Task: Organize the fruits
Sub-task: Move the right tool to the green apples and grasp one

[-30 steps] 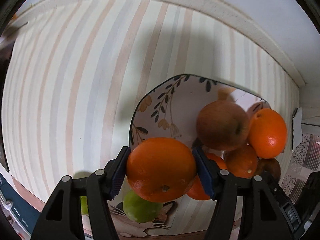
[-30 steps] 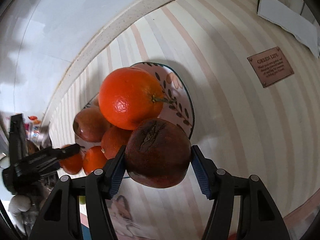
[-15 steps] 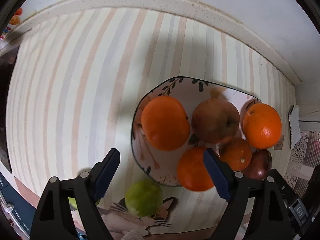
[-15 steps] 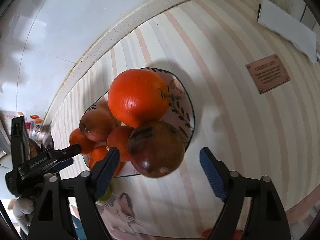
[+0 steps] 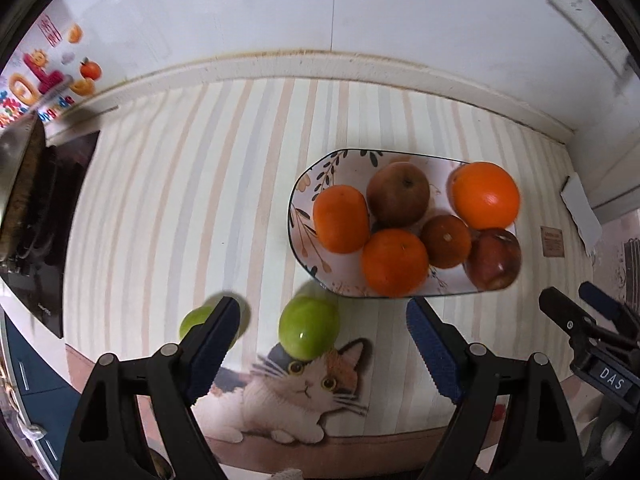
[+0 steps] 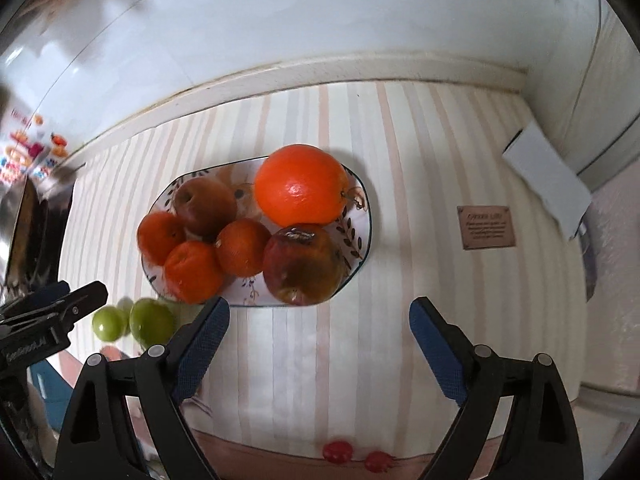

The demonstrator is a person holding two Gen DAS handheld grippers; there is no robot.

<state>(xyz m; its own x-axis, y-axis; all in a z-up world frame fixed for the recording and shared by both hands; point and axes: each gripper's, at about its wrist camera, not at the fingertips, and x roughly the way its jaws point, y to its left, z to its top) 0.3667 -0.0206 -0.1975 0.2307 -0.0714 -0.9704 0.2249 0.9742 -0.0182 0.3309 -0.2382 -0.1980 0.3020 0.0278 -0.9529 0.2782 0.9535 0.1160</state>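
A floral plate [image 5: 304, 188] [image 6: 362, 216] on the striped mat holds several fruits: a big orange [image 5: 485, 195] [image 6: 301, 190], smaller oranges [image 5: 340, 218] [image 6: 194, 266], a brown apple [image 5: 398, 194] [image 6: 205, 204] and a dark red apple [image 5: 494, 259] [image 6: 306, 264]. Two green fruits [image 5: 309, 327] [image 5: 196, 320] lie on the mat in front of the plate, also in the right wrist view [image 6: 152, 320] [image 6: 108, 323]. My left gripper [image 5: 324, 340] is open and empty above the nearer green fruit. My right gripper [image 6: 319, 338] is open and empty, in front of the plate.
A black cooktop with a pan [image 5: 28, 208] sits at the left. A white card [image 6: 548, 178] and a brown label [image 6: 486, 227] lie at the right. A wall runs along the back. Two small red items [image 6: 338, 451] lie at the mat's front edge.
Both grippers opened and released their fruit onto the plate, the left an orange, the right a dark red apple. Both have pulled back and up from the plate.
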